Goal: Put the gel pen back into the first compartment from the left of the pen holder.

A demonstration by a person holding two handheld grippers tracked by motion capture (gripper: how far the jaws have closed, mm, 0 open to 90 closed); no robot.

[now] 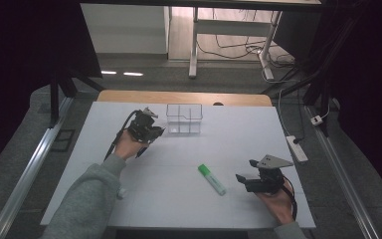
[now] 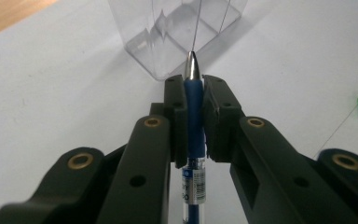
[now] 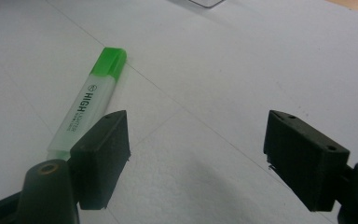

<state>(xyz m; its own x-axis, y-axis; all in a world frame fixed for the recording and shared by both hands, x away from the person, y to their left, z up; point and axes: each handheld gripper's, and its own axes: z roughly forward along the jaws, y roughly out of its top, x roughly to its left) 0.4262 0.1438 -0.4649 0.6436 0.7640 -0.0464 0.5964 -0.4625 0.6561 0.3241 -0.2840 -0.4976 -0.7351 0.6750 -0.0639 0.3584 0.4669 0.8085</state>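
we hold blue pen clamped in left gripper, tip forward, just short of clear divided organizer on white table. raise it over rim, tip pen upright above one compartment, then release (no wall contact). right gripper jaws apart, nothing between, beside green highlighter. left gripper view shows pen grip; high view gives layout.

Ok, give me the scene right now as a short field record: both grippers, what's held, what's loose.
left gripper: shut on blue pen, tip pointing at the organizer
right gripper: open, nothing between the fingers
clear organizer: upright at the far side of the table, compartments look empty
green highlighter: lying loose on the white table, just left of the right gripper
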